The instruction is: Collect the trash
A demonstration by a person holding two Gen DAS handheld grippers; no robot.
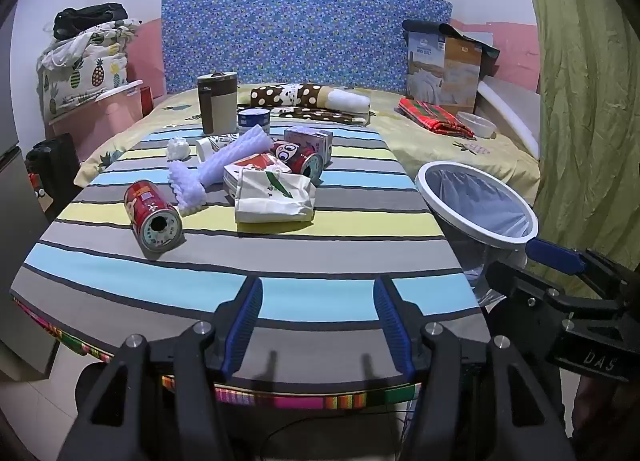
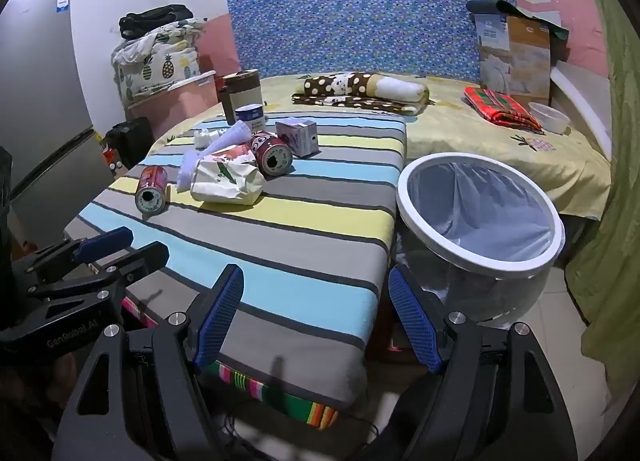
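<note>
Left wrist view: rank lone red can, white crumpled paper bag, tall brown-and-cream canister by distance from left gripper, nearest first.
1. Lone red can, lying front left on the striped cloth, nearest the left gripper.
2. White crumpled paper bag, centre of the pile.
3. Tall brown-and-cream canister, upright at the back left.

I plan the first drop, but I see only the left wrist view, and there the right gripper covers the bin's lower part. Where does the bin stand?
Observer: The bin stands on the tiled floor, close beside the corner of the striped table.
Operator: Does the right gripper hold something?
Observer: No. The right gripper is open, with nothing between its jaws.
Operator: Is there trash in the bin?
Observer: I see only the liner; no trash shows inside.
</note>
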